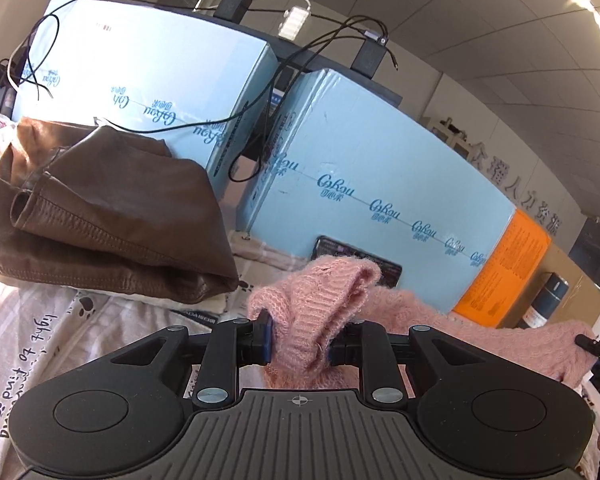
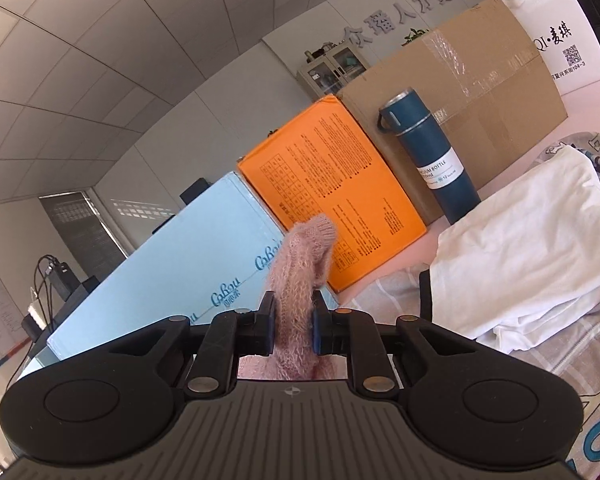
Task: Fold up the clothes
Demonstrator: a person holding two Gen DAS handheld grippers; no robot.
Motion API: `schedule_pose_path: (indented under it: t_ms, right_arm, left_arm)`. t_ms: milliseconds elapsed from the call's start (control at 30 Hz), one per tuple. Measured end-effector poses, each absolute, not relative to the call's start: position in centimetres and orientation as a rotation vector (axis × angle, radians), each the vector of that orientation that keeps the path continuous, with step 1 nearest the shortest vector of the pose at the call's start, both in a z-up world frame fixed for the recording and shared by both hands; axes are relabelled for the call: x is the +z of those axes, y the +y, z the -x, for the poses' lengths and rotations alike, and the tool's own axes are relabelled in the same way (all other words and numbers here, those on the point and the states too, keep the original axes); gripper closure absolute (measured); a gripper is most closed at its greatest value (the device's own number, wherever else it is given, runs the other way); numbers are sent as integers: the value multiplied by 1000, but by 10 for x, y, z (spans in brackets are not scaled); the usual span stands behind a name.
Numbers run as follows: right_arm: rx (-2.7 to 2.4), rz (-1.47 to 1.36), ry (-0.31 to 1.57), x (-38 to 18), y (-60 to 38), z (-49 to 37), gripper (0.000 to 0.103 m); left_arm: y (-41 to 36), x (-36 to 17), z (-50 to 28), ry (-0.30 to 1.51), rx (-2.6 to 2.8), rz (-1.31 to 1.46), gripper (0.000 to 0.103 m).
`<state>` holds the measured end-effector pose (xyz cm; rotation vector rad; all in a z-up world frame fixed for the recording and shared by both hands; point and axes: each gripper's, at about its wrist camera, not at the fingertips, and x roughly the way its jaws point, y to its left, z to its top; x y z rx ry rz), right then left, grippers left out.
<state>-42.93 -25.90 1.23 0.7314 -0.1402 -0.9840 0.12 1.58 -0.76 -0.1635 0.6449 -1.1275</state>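
Pink knitwear fills the middle of both views: a fuzzy pink sweater (image 1: 320, 312) is pinched at two places. The left tongs (image 1: 300, 340) are closed on a bunched, ribbed edge of it, the fabric folding up and over between the fingers (image 1: 265, 338). From there the knit stretches away to the right, low over the bed sheet (image 1: 40, 344), which is printed with paw marks and lettering. At the right edge of that view the right tongs (image 1: 592, 346) show as a dark shape meeting the far end of the pink knit.

In the right wrist view, the right tongs (image 2: 294, 328) are shut on a narrow strip of the sweater (image 2: 300, 272), which stands up between the fingers and curls over at its tip.

Left of the sweater lies a folded brown leather garment (image 1: 112, 216), its stitched hem toward the camera. Behind both stand two pale blue boxes (image 1: 380, 184) with black cables draped over them, then an orange box (image 2: 336, 184) and a taped cardboard box (image 2: 480, 92). A dark blue bottle (image 2: 432, 160) with a white label stands upright in front of the cardboard box. Near the bottle, to the right of the right tongs, lies a crumpled white garment (image 2: 532, 248), and a white paper bag (image 2: 560, 40) stands at the far right.
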Motion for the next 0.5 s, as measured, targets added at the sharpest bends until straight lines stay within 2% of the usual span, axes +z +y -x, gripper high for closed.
schedule_pose_path:
  t_ms: [200, 233, 400, 433, 500]
  right_arm:
    - [-1074, -857, -21, -43, -295, 431, 88]
    - [-1086, -868, -11, -50, -298, 433, 88]
    - [-1180, -840, 35, -62, -301, 434, 82]
    - [-1225, -813, 34, -60, -299, 434, 82]
    - [-1274, -783, 23, -60, -297, 438, 81]
  left_arm:
    - [-8, -30, -13, 710, -1090, 85, 81]
    - [-10, -32, -15, 707, -1080, 77, 77]
    - [-18, -29, -28, 692, -1027, 59, 72]
    - [-19, -28, -28, 680, -1017, 47, 68]
    - [-17, -24, -28, 634, -961, 22, 50]
